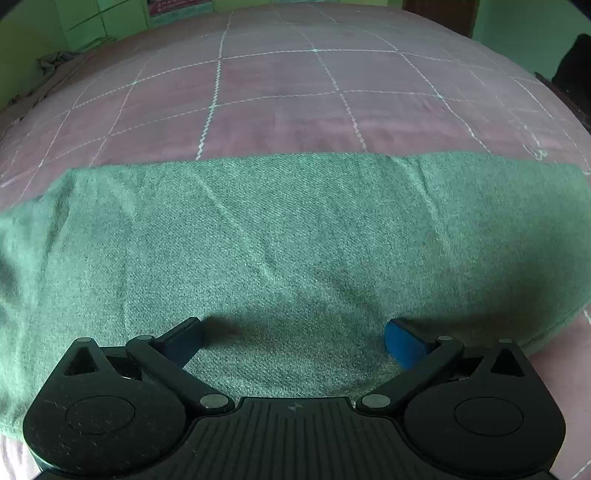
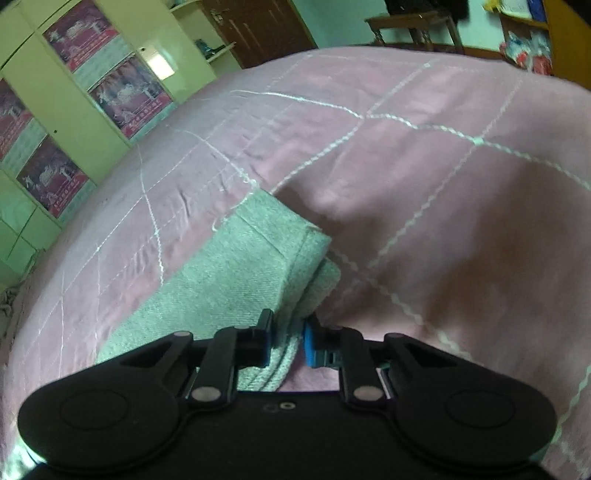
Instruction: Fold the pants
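Observation:
The green pants (image 1: 295, 236) lie as a flat folded band across the pink bedspread (image 1: 280, 96). My left gripper (image 1: 291, 339) hovers low over the near part of the pants, its jaws wide open and empty. In the right wrist view the pants (image 2: 236, 273) show as a layered folded end. My right gripper (image 2: 288, 339) is shut on the pants, pinching the stacked edge of that end between its blue pads (image 2: 309, 343).
The bedspread (image 2: 424, 177) is pink with white stitched grid lines. Yellow-green cupboards with posters (image 2: 74, 110) stand to the left of the bed. A wooden door (image 2: 258, 26), a small table (image 2: 413, 22) and shelves (image 2: 524, 40) are beyond the far edge.

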A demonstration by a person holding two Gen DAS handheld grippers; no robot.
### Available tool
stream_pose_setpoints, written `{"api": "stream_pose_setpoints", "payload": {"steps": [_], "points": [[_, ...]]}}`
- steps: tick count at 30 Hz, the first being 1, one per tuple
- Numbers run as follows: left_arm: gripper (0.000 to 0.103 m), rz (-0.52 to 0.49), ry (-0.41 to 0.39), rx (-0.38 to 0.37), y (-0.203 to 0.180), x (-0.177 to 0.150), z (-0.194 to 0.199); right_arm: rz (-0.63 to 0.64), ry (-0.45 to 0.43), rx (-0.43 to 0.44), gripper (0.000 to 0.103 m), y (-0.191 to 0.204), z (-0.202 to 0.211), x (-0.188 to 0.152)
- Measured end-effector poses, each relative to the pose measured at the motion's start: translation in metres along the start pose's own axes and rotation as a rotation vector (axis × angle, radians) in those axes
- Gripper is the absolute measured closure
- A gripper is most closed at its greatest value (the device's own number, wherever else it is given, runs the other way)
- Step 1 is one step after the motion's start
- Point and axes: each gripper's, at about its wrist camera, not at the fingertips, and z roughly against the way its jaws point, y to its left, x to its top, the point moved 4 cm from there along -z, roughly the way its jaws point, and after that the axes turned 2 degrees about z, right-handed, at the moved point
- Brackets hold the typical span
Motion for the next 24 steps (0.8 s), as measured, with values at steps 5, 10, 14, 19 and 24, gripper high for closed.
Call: {"api": "stream_pose_setpoints", "payload": {"steps": [5,10,14,19,24], "points": [[0.000,0.040,-0.038,0.010,0.009,0.003,0.009,-0.036,0.010,0.008,0.078,-0.003,-0.004,0.001],[0.000,0.007,-0.023,0.011,0.011,0.000,-0.004,0.004,0.016,-0.015,0.084,0.000,-0.008,0.000],[0.000,0.020,-0.005,0.004,0.013,0.004,-0.001,0.010,0.008,-0.030,0.088,0.005,-0.005,0.000],[0.000,0.017,-0.025,0.027,0.023,0.003,-0.005,0.055,0.005,-0.058,0.089,0.011,-0.006,-0.002],[0.000,0.035,-0.012,0.019,0.024,0.006,-0.004,0.087,-0.024,-0.063,0.091,0.024,0.004,0.002]]}}
